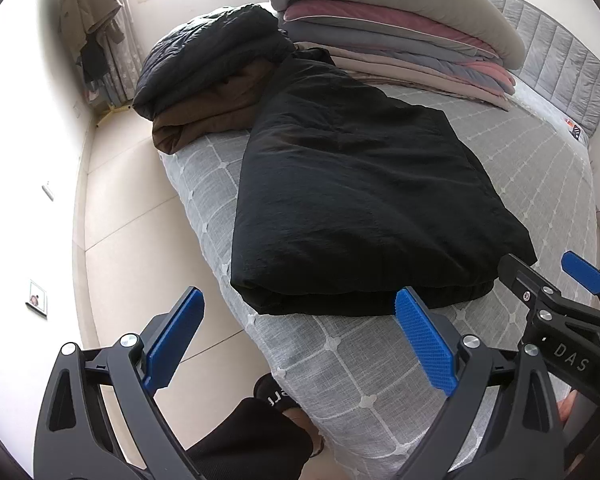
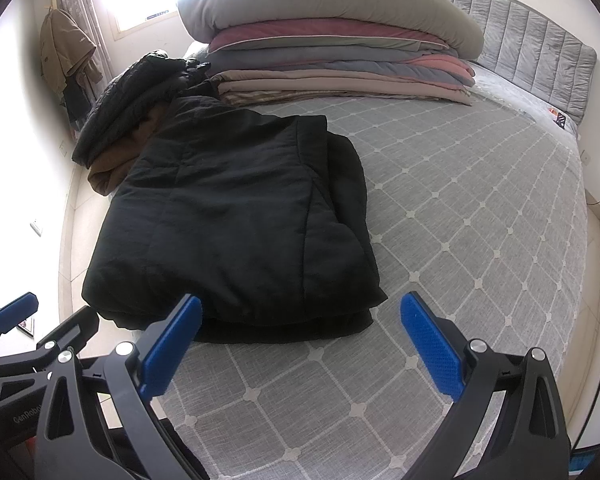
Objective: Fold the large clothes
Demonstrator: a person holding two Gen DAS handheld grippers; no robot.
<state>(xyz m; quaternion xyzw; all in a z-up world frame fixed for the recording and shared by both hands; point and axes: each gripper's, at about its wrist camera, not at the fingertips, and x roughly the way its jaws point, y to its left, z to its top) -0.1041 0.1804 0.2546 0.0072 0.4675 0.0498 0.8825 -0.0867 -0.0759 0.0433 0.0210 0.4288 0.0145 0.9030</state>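
Note:
A large black padded garment [image 1: 352, 196] [image 2: 236, 216] lies folded into a thick rectangle on the grey quilted bed [image 1: 380, 360] [image 2: 460, 220], close to its near left edge. My left gripper [image 1: 300, 336] hovers open just in front of the garment's near fold, holding nothing. My right gripper [image 2: 300, 344] is open too, a little short of the garment's near right corner, with bare bedspread between its blue pads [image 2: 432, 352]. The right gripper also shows at the right edge of the left wrist view [image 1: 556, 280].
A pile of folded black and brown coats [image 1: 216, 80] [image 2: 128, 120] sits behind the garment at the bed's left edge. Stacked quilts and a pillow [image 1: 400, 32] [image 2: 332, 48] fill the head end. A person's leg and slipper [image 1: 268, 412] stand beside the bed on pale floor [image 1: 128, 220].

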